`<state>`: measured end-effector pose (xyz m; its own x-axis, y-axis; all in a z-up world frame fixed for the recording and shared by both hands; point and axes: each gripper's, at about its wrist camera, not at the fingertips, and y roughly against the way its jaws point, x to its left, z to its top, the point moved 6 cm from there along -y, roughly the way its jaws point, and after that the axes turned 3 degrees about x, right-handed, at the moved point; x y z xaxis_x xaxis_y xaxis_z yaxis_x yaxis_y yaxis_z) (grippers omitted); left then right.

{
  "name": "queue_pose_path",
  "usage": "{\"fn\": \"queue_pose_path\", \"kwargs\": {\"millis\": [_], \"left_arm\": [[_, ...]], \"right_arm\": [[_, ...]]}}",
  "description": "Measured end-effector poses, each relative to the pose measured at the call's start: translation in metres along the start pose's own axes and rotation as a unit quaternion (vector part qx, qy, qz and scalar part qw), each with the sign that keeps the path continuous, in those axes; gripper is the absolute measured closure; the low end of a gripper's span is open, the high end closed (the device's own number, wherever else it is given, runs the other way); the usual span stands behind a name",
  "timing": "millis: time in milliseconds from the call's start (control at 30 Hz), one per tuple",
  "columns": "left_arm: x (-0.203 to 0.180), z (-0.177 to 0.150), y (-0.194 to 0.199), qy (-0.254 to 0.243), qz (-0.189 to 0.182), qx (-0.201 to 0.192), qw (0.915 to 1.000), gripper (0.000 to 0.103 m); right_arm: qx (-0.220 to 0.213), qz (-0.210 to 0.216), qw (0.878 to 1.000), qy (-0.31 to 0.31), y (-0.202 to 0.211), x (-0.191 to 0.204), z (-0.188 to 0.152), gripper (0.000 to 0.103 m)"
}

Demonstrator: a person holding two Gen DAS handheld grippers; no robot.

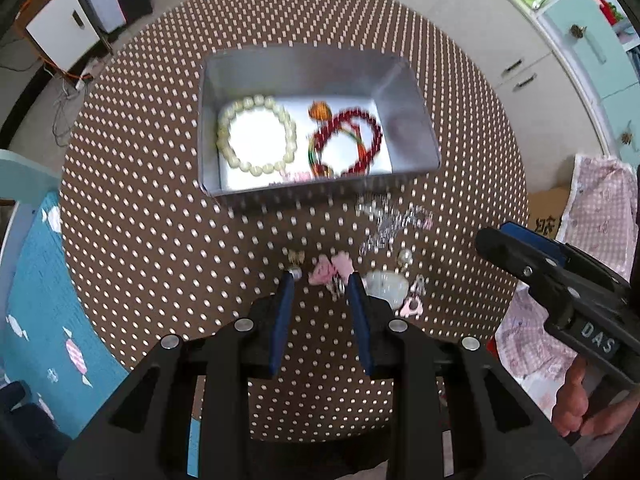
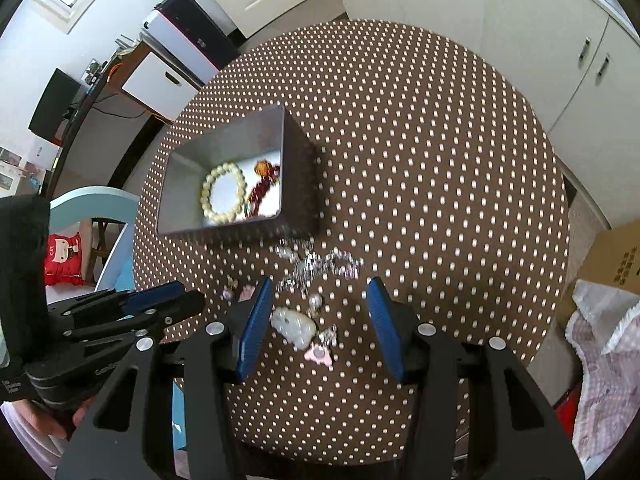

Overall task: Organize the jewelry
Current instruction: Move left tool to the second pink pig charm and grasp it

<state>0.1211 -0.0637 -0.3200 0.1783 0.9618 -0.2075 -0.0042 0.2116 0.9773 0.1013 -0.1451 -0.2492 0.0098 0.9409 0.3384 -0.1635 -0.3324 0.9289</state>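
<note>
Jewelry: the pink charm (image 1: 330,270) lies on the bench (image 1: 200,248) just ahead, between my left fingers (image 1: 322,280), spread and empty. My right fingers (image 2: 320,290) gape too; I should descend squarely, pinch gently, then carry it to the tin (image 1: 320,68)

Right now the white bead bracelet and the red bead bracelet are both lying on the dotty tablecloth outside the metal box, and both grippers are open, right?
Not quite. The white bead bracelet and the red bead bracelet lie inside the metal box, not on the tablecloth; the left wrist view shows it. Both the left gripper and the right gripper are open.
</note>
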Motion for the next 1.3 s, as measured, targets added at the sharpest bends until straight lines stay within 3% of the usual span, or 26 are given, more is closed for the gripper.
{"fn": "queue_pose_path", "kwargs": {"millis": [400, 633, 933, 1300], "left_arm": [[0.003, -0.009, -0.048, 0.017, 0.019, 0.058, 0.9980, 0.075], [-0.007, 0.001, -0.060, 0.011, 0.015, 0.052, 0.9985, 0.075], [-0.036, 0.019, -0.076, -0.017, 0.030, 0.054, 0.9979, 0.084], [-0.047, 0.015, -0.079, 0.004, 0.037, 0.059, 0.9976, 0.092]], "right_arm": [[0.032, -0.008, 0.999, -0.032, -0.018, -0.015, -0.037, 0.055], [0.039, -0.007, 0.998, -0.043, -0.019, -0.023, -0.039, 0.055], [0.046, -0.003, 0.998, -0.040, -0.021, -0.024, -0.027, 0.055], [0.054, 0.000, 0.998, -0.030, -0.026, -0.019, -0.021, 0.055]]}}
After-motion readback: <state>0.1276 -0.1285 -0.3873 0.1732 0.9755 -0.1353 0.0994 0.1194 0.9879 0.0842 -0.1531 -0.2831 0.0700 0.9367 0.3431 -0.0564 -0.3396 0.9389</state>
